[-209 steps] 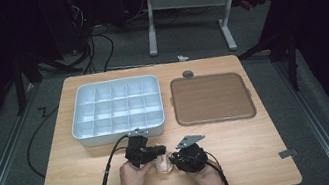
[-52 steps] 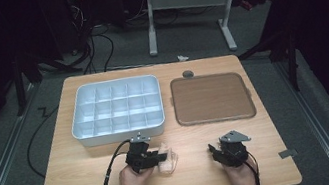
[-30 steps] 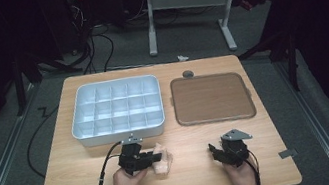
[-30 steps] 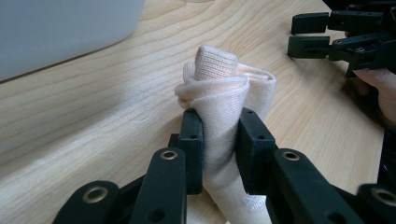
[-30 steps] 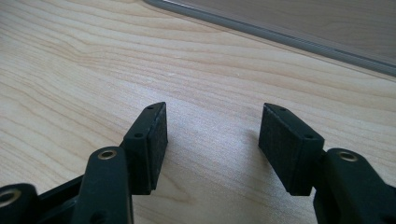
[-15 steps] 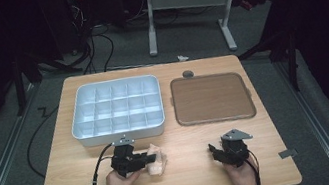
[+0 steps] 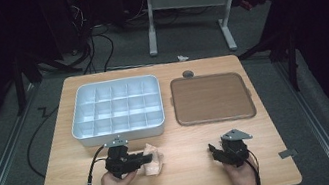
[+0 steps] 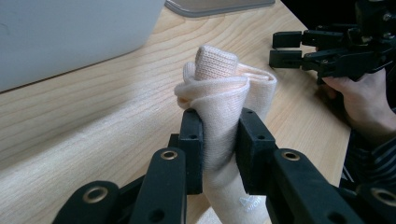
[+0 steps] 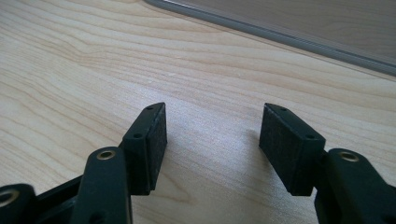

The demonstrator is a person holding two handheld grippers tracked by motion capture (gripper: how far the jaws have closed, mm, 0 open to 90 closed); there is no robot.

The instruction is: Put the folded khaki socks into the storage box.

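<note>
Sock (image 8: 219,107), peach knit with an unreadable white logo, pinched in left tool (image 8: 219,140); right tool (image 9: 212,135) gapes wide.

Right hand-held gripper (image 9: 212,126): two black jaws rise from bottom, wide gap, nothing between pads (image 9: 156,135). Pale wood-grain surface (image 9: 93,60) underneath, jaws look just above it, faint shadow below. Top right corner: grey rim of brown tray (image 9: 299,35), running diagonal, well apart from jaws.
</note>
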